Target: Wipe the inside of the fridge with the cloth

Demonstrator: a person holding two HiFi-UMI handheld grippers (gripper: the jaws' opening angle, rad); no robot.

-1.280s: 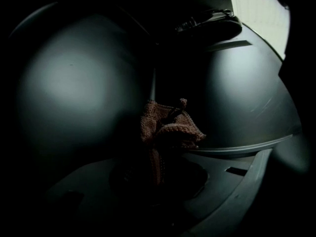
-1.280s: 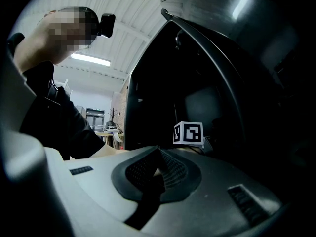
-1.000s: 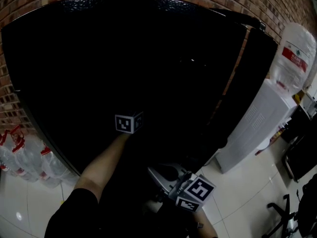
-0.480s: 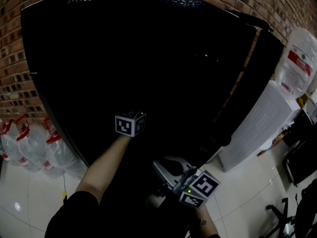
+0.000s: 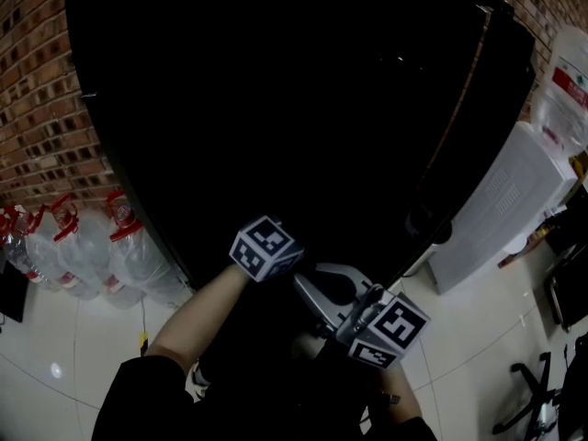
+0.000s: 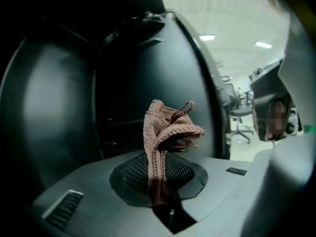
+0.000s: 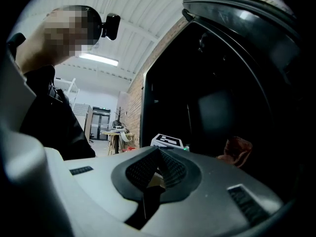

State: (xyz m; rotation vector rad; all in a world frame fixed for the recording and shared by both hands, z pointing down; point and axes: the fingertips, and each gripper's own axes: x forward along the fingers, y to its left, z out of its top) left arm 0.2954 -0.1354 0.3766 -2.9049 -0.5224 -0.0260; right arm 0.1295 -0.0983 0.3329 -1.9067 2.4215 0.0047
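The tall black fridge (image 5: 276,108) fills the head view, its inside too dark to read. My left gripper (image 6: 158,164) is shut on a pinkish-brown knitted cloth (image 6: 170,130) that sticks up bunched from the jaws, in front of the dark fridge cavity (image 6: 118,107). Only its marker cube (image 5: 266,248) shows in the head view, at the fridge's lower front. My right gripper (image 7: 158,157) is shut with nothing in it and sits just right of the left one (image 5: 322,288). In the right gripper view the cloth (image 7: 238,149) and the left cube (image 7: 168,141) lie ahead.
Several large water bottles (image 5: 92,251) stand on the tiled floor against the brick wall (image 5: 37,108) at left. A white water dispenser (image 5: 501,209) stands to the right of the fridge door (image 5: 478,90). An office chair base (image 5: 528,402) sits at lower right.
The left gripper's cube has come back toward me, lower and to the right, and has rolled. The right gripper has shifted slightly. The head view has tipped further down.
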